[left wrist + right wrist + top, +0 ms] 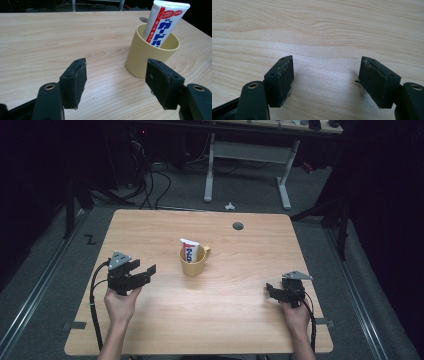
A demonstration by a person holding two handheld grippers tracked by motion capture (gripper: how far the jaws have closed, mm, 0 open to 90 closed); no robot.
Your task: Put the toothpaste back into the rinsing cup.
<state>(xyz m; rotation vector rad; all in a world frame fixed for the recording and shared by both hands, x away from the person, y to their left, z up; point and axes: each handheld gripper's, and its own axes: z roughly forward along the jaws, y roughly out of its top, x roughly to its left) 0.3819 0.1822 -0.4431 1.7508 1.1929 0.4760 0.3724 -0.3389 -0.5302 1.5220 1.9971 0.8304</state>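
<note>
Counter: light wood top, taking up the middle of the high view, with a dark round grommet near its far edge, upper centre of the frame.

Yellow mug: upright just above the centre of the high view, handle toward the right of the frame. In the left gripper view it stands at the right of the frame, beyond and partly behind the right-hand pad.

Toothpaste tube: white with red and blue print, standing inside the mug and leaning against its rim, flat crimped end uppermost. In the left gripper view it rises from the mug to the top right of the frame.

Left claw: held in the person's left hand at the lower left of the high view, pointing toward the mug but clear of it. Jaws stand wide apart with bare counter between them; nothing gripped.

Right claw: held in the person's right hand at the lower right of the high view, well apart from the mug. Its own view shows both pads spread wide over bare wood; open, empty. The pads appear to sit very low over the surface; contact cannot be confirmed at this angle.

Cables trail from both claws toward the bottom of the frame.
</note>
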